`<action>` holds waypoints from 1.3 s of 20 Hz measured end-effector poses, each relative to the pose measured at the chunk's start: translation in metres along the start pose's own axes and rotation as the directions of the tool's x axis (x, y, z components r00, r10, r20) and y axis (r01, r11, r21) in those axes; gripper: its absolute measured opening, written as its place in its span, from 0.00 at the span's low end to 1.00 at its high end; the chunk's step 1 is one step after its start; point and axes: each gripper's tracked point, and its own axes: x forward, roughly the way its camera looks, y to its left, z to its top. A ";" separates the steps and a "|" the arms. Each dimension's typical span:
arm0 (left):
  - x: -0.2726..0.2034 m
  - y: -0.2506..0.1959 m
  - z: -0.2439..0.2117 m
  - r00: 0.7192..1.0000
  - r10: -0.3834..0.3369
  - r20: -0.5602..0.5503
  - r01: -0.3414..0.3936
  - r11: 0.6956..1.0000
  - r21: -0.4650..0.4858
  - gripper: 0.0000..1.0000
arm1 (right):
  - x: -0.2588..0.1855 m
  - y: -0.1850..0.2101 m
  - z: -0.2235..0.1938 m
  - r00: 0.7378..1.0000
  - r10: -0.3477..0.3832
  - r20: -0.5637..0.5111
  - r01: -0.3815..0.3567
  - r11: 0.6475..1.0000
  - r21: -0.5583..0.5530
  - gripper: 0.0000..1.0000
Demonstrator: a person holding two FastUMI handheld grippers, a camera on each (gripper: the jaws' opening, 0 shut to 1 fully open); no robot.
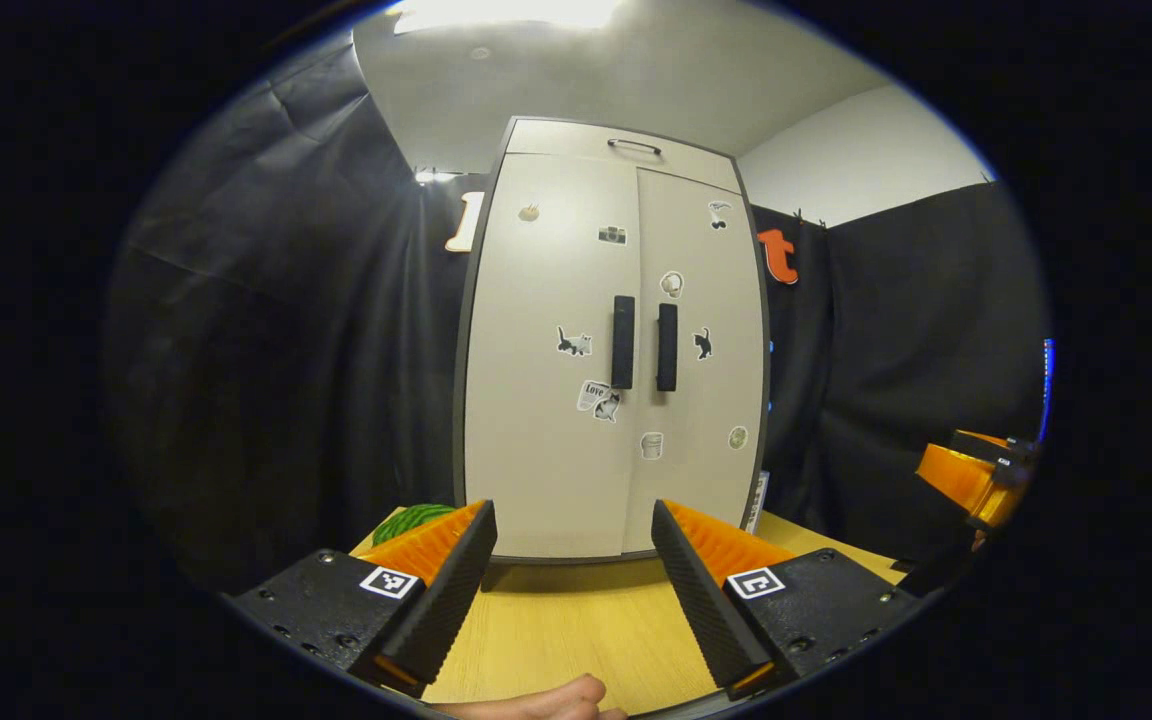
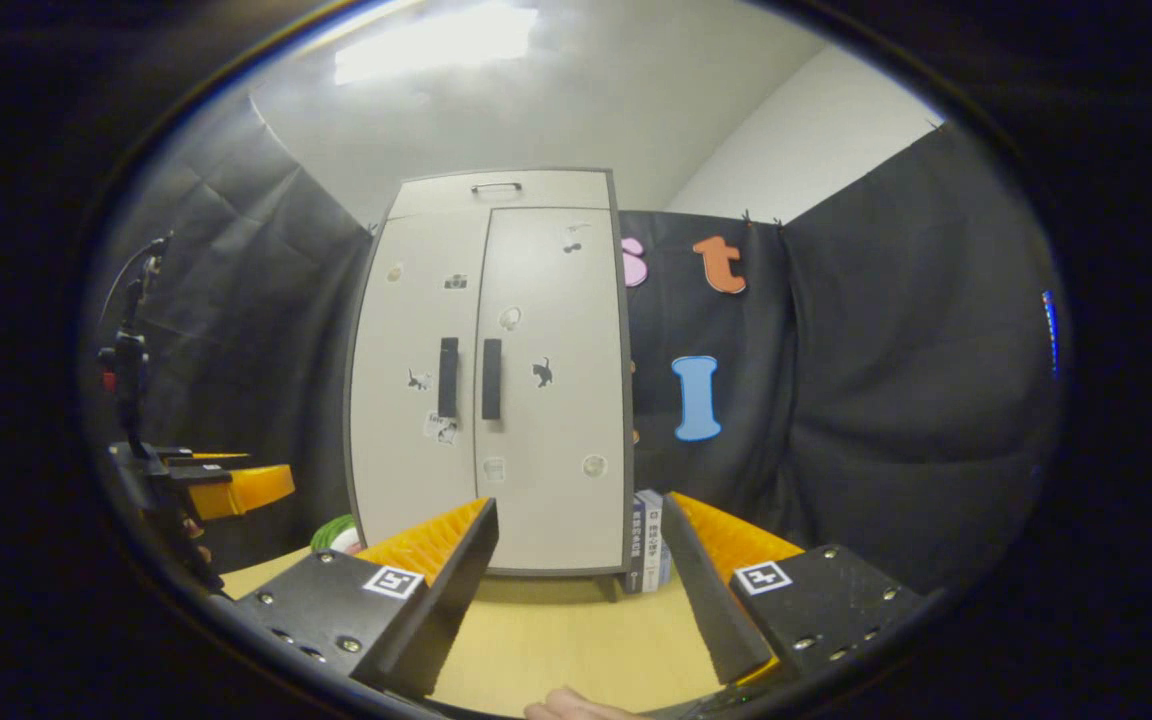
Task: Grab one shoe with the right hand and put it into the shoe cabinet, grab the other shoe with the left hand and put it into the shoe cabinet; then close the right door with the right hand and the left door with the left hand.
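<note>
My left gripper (image 1: 573, 545) and right gripper (image 2: 576, 545) both stand spread and empty above the worktop (image 1: 576, 620), facing the cabinet (image 1: 612, 340) at frame centre, both doors shut, nearer my left.

Staged recording booth rather than a home, black cloth (image 2: 886, 380) hanging as walls, sticker-covered shoe cabinet (image 1: 611, 350) standing on a wooden table (image 1: 576, 630), ceiling light (image 2: 436, 45) glowing overhead
</note>
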 end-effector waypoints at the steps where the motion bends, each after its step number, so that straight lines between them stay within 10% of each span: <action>1: 0.001 -0.002 0.002 1.000 -0.003 0.005 0.003 1.000 0.002 0.96 | -0.001 0.001 -0.002 1.000 0.004 -0.003 -0.004 1.000 -0.003 0.96; 26: -0.011 -0.011 0.008 0.998 -0.004 0.059 0.003 1.000 0.019 0.96 | -0.008 0.019 -0.010 0.998 0.053 0.032 -0.052 0.999 -0.006 0.96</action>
